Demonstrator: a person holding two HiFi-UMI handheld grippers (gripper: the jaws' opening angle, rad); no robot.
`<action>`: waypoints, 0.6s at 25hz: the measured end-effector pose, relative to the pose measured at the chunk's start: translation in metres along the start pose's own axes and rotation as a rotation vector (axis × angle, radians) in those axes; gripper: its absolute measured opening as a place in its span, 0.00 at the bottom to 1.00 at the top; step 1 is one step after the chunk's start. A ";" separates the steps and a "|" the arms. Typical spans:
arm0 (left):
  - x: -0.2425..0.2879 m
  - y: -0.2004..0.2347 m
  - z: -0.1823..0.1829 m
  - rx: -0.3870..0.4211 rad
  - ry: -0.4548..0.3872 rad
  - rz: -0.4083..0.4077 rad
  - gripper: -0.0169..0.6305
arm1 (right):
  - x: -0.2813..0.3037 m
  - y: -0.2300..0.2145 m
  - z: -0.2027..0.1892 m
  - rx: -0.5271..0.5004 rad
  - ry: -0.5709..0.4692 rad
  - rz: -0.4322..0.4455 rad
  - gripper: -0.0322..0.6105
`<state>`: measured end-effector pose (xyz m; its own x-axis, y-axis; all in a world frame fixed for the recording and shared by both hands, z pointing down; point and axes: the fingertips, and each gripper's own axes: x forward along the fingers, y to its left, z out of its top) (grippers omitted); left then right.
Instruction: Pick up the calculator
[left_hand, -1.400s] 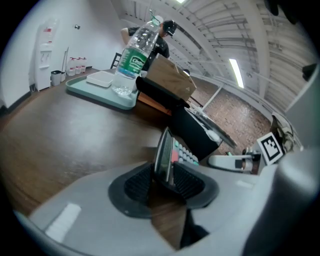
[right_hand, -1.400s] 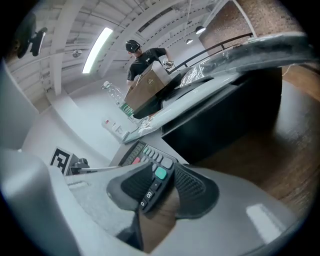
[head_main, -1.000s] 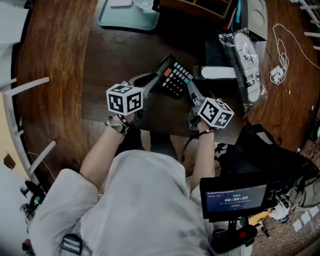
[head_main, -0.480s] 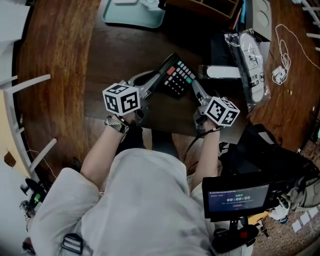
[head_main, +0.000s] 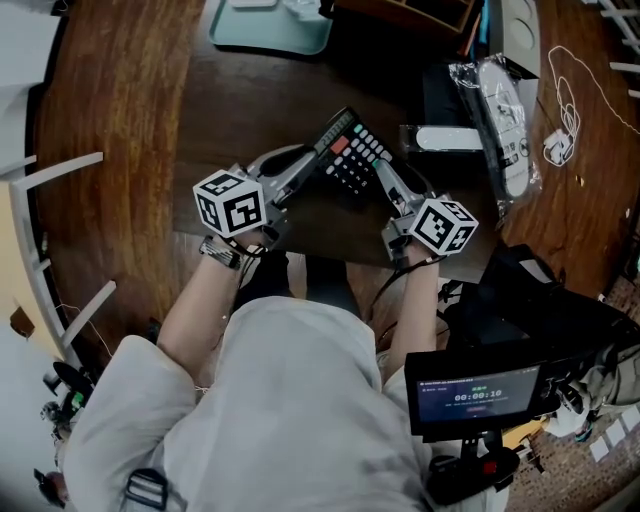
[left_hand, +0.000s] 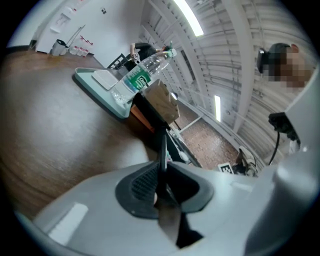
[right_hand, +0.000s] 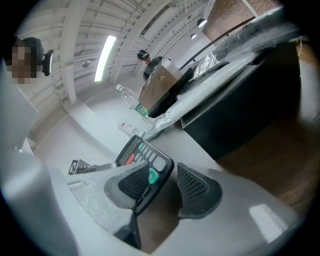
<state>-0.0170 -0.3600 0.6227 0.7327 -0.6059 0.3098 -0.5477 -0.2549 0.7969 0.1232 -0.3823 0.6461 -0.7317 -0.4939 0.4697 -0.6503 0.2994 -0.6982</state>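
Held the calculator tilted and seemingly clear of the tabletop, above its middle and short of the near edge.
Had just squeezed the left tongs down onto its thin left edge for a firm pinch; propped its lower corner against one pad of the parted right tongs, likely to steady the tilt. Pointed both hands inward and slightly downward.
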 end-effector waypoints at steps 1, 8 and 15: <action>-0.002 -0.002 0.001 0.011 0.002 -0.007 0.12 | -0.001 0.003 0.000 -0.006 -0.002 0.005 0.32; -0.015 -0.010 0.001 0.079 0.023 0.014 0.12 | -0.004 0.019 -0.006 -0.059 0.020 -0.079 0.31; -0.036 -0.040 0.012 0.148 -0.002 -0.024 0.11 | -0.032 0.053 0.002 -0.102 -0.044 -0.109 0.30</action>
<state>-0.0259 -0.3375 0.5730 0.7457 -0.5996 0.2904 -0.5835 -0.3774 0.7191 0.1121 -0.3527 0.5926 -0.6479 -0.5622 0.5140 -0.7441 0.3226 -0.5851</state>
